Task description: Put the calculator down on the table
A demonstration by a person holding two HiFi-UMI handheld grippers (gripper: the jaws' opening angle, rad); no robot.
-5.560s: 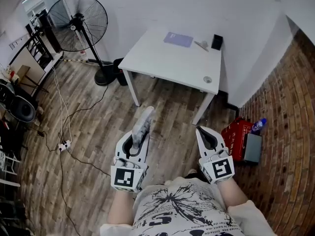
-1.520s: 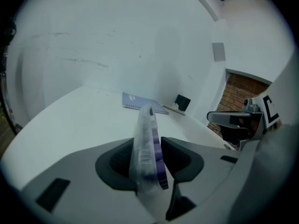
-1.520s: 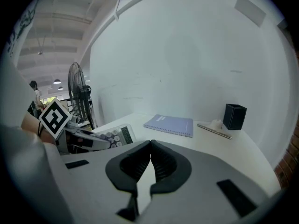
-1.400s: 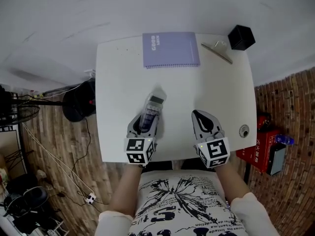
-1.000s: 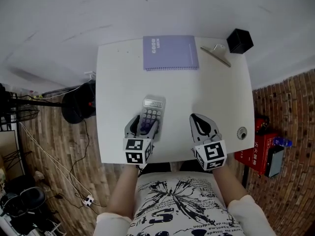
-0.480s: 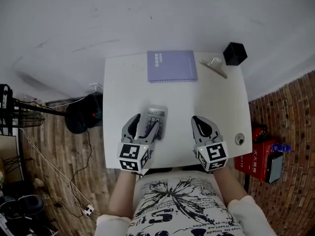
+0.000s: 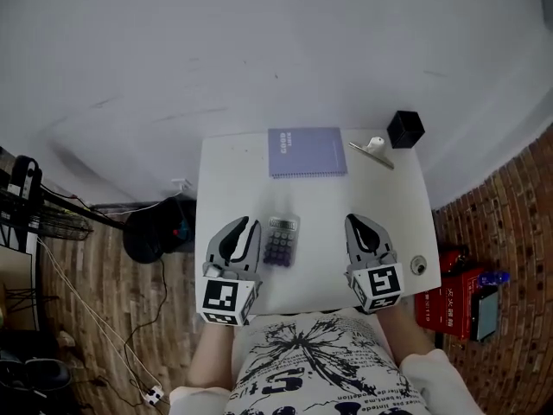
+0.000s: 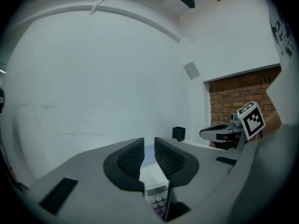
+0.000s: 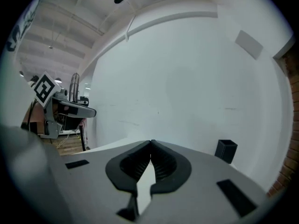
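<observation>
The grey calculator (image 7: pixel 281 238) with dark keys lies flat on the white table (image 7: pixel 346 199), keys up. My left gripper (image 7: pixel 242 227) hangs above the table just left of it, apart from it. Its jaws are closing to a narrow gap with nothing between them. In the left gripper view (image 8: pixel 149 146) the calculator (image 8: pixel 157 199) shows below the jaws. My right gripper (image 7: pixel 357 225) is shut and empty, right of the calculator; its tips meet in the right gripper view (image 9: pixel 151 144).
A purple notebook (image 7: pixel 307 151), a metal clip (image 7: pixel 371 150) and a black cube pot (image 7: pixel 404 129) sit along the table's far edge against the white wall. A round grommet (image 7: pixel 418 264) is near the right front corner. A fan base (image 7: pixel 155 232) and red box (image 7: pixel 454 284) stand on the floor.
The left jaws let go of the calculator, which now lies flat on the table. Both grippers rose clear of it, and the left jaws narrowed.
</observation>
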